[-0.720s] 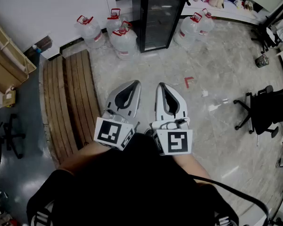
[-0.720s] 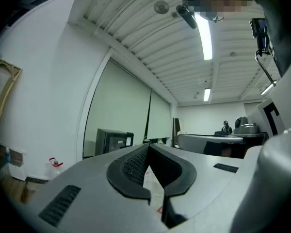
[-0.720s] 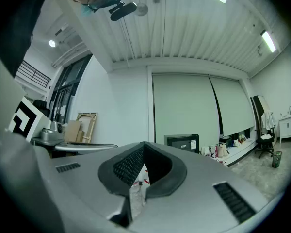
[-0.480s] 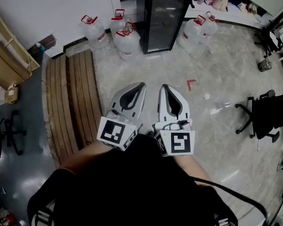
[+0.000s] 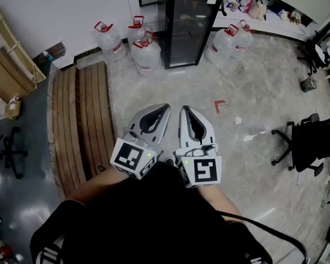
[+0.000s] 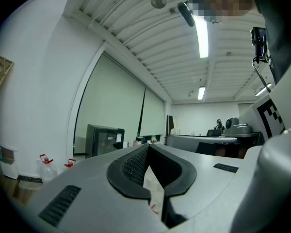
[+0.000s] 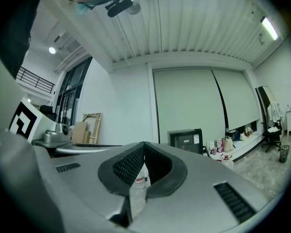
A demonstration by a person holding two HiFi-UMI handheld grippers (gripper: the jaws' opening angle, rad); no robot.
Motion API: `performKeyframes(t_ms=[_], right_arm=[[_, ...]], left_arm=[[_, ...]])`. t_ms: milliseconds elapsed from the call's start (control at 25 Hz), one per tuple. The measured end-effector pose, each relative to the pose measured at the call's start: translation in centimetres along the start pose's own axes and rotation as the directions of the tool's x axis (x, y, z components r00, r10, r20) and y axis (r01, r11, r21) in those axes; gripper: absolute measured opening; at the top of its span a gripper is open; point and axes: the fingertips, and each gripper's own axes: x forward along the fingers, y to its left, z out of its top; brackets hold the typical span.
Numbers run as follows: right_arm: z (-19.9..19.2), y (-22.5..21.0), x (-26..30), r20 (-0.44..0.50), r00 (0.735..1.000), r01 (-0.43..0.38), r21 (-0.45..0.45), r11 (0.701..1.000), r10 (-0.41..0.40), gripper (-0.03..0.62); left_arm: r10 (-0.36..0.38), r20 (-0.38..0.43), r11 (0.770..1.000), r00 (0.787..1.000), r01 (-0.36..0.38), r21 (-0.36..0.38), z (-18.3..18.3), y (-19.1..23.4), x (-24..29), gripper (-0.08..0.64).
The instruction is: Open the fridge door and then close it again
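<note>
Progress: 0 of 2 steps done | fridge (image 5: 187, 26): door shut, well ahead, between water jugs (image 5: 146, 53) | left gripper (image 5: 165, 108): closed, empty | right gripper (image 5: 182, 109): closed, empty | Remaining: approach, open door, close it

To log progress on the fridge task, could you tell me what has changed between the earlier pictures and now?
Only the view shifted: the grey stone floor slid down the head view, so more of the black glass-door fridge shows. Nothing was gripped or released. The left gripper and right gripper stay shut, empty, side by side, short of the fridge, whose door remains closed.
</note>
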Motion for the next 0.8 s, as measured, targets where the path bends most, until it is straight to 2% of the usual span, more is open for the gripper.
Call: performKeyframes(t_ms=[200,360,480,680,800], right_arm=[[-1.2,-2.4,0.8,-0.022,1.000,-0.010,0.025,1.000,0.010,0.015],[-2.4,-6.0,3.7,-0.048,0.999,0.028,0.033,0.999,-0.026,0.015],[-4.8,-8.5,7.0,-0.110,0.993,0.049,0.044,0.998,-0.044,0.015],[-7.9,-12.6,14.8,-0.164,0.984,0.077,0.037,0.996,-0.070,0.015],[-8.4,-14.8,21.0,-0.192,0.978,0.095,0.031,0.995,-0.087,0.015]], left_arm=[[0.057,-0.018,0.998,0.998,-0.056,0.004,-1.0,0.1,2.2,0.006],[0.105,-0.016,0.994,0.994,-0.105,-0.008,-1.4,3.1,4.9,0.006],[0.143,-0.031,0.990,0.989,-0.143,-0.017,-2.7,6.9,7.4,0.006],[0.195,-0.050,0.978,0.980,-0.198,-0.069,-4.2,15.6,13.0,0.006],[0.184,-0.063,0.977,0.981,-0.190,-0.094,-4.2,20.9,17.3,0.006]])
